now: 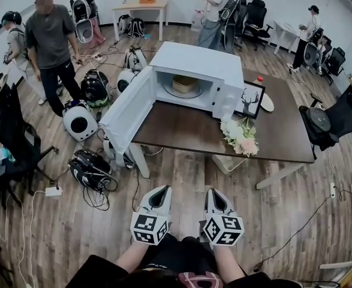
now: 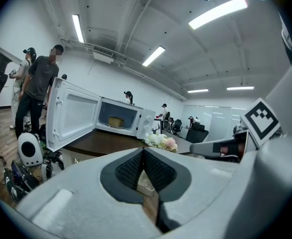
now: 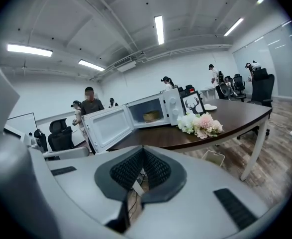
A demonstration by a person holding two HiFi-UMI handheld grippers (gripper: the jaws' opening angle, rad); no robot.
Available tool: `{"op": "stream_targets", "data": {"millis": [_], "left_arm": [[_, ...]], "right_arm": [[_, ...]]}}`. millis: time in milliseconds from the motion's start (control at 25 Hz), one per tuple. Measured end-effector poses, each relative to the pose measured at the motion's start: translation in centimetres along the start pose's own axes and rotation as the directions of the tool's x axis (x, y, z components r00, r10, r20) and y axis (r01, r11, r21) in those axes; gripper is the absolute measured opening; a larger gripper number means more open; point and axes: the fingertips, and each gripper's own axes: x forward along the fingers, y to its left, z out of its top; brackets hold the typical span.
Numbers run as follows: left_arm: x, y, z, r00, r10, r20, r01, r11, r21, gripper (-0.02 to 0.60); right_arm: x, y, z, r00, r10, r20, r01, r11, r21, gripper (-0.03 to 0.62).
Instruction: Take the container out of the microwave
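A white microwave point(image 1: 195, 71) stands on the dark wooden table point(image 1: 181, 128) with its door point(image 1: 126, 111) swung wide open to the left. Inside it sits a round tan container point(image 1: 184, 84), also seen in the left gripper view as the container point(image 2: 116, 121) and in the right gripper view as the container point(image 3: 150, 116). My left gripper point(image 1: 159, 192) and right gripper point(image 1: 214, 194) are side by side above the floor, well short of the table. Both are shut with nothing between the jaws.
A bunch of pale flowers point(image 1: 240, 137) lies on the table's near edge beside a framed deer picture point(image 1: 249, 99). Bags, helmets and cables point(image 1: 92, 170) litter the floor at the left. Several people point(image 1: 50, 47) stand around; office chairs point(image 1: 331, 122) flank the table.
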Motion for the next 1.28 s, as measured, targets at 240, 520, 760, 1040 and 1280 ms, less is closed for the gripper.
{"op": "stream_targets", "data": {"millis": [240, 520, 760, 1040, 1280], "left_arm": [[1.3, 1.4, 0.8, 1.0, -0.024, -0.003, 0.024, 1.0, 0.011, 0.009], [2.0, 3.4, 0.9, 1.0, 0.01, -0.014, -0.01, 1.0, 0.011, 0.009], [3.5, 5.7, 1.5, 0.997, 0.08, -0.012, -0.08, 0.997, -0.001, 0.009], [7.8, 7.2, 2.5, 0.991, 0.132, -0.013, -0.132, 0.991, -0.022, 0.009], [12.9, 7.8, 3.5, 0.991, 0.134, -0.019, -0.135, 0.99, -0.027, 0.009]], "right_arm": [[1.7, 0.3, -0.6, 0.999, -0.024, -0.023, 0.024, 0.999, 0.025, 0.008], [4.4, 0.9, -0.5, 0.999, 0.012, -0.033, -0.01, 0.998, 0.059, 0.008], [7.9, 0.7, 0.2, 0.998, 0.036, -0.049, -0.033, 0.998, 0.057, 0.008], [12.9, -0.8, 2.7, 0.995, 0.074, -0.067, -0.072, 0.997, 0.032, 0.008], [17.2, -2.8, 4.1, 0.992, 0.079, -0.103, -0.076, 0.996, 0.036, 0.008]]}}
